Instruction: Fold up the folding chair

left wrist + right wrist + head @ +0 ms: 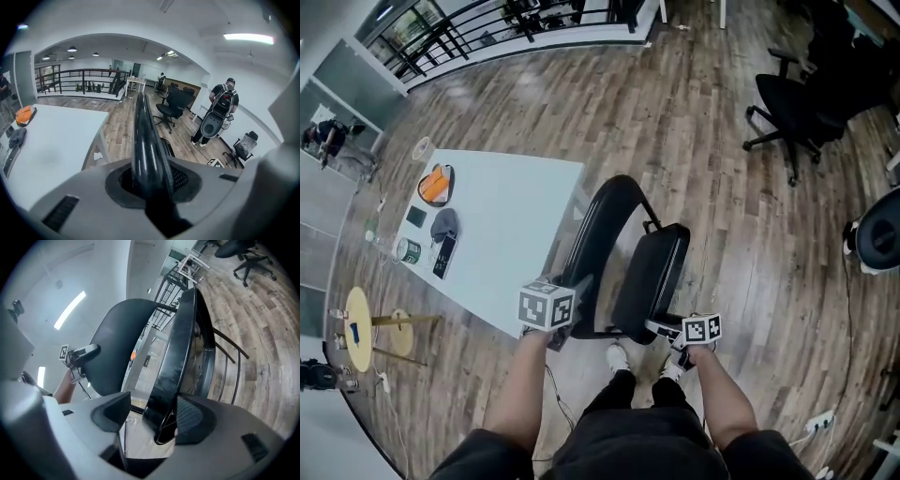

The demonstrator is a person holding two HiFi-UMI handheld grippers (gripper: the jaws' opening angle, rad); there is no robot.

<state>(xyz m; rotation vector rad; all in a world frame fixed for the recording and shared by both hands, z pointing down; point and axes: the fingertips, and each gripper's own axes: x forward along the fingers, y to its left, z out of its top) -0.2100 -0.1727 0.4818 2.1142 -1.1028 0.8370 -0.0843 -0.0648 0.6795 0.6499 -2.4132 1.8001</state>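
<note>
A black folding chair stands on the wood floor just in front of my feet, with its curved backrest (605, 225) on the left and its seat (652, 272) tipped up on edge beside it. My left gripper (574, 298) is shut on the backrest's edge (143, 136), which runs straight out from between the jaws (150, 183). My right gripper (664, 328) is at the seat's near end. In the right gripper view the seat's edge (180, 343) stands between the wide jaws (152, 416), against the right pad, with a gap to the left pad. The backrest (117, 348) and left gripper (77, 355) show behind it.
A white table (506, 234) stands close on the chair's left, with an orange item (436, 183) and small things at its far end. A black office chair (797, 103) is at the far right. A person (220, 108) stands across the room. A yellow stool (358, 328) is at the left.
</note>
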